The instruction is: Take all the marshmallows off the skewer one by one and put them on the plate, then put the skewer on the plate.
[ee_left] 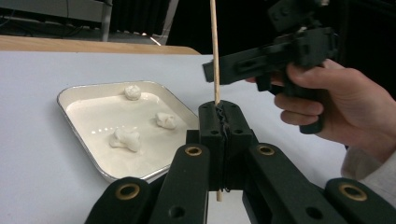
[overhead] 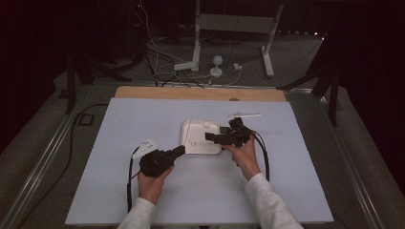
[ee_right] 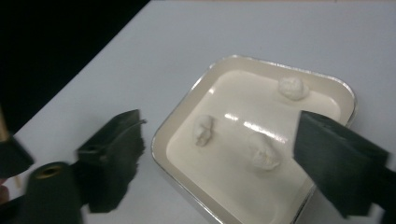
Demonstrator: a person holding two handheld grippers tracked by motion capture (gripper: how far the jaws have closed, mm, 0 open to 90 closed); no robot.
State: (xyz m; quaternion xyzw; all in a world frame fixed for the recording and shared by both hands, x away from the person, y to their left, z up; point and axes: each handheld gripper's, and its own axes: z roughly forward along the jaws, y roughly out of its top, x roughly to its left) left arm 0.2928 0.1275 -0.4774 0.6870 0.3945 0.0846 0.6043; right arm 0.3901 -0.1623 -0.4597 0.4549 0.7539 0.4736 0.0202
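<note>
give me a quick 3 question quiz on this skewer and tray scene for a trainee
1. True or false: the left tongs are shut on the wooden skewer.
2. How many white lumps lie in the tray?
A) two B) three C) five
3. Fill in: the right tongs hang above the tray with the jaws ____.

Key:
1. True; the skewer stands upright, clamped between the shut jaws.
2. B; one lump lies near the far rim, one in the middle, one nearer the left tongs.
3. Open; nothing is between them.
</note>
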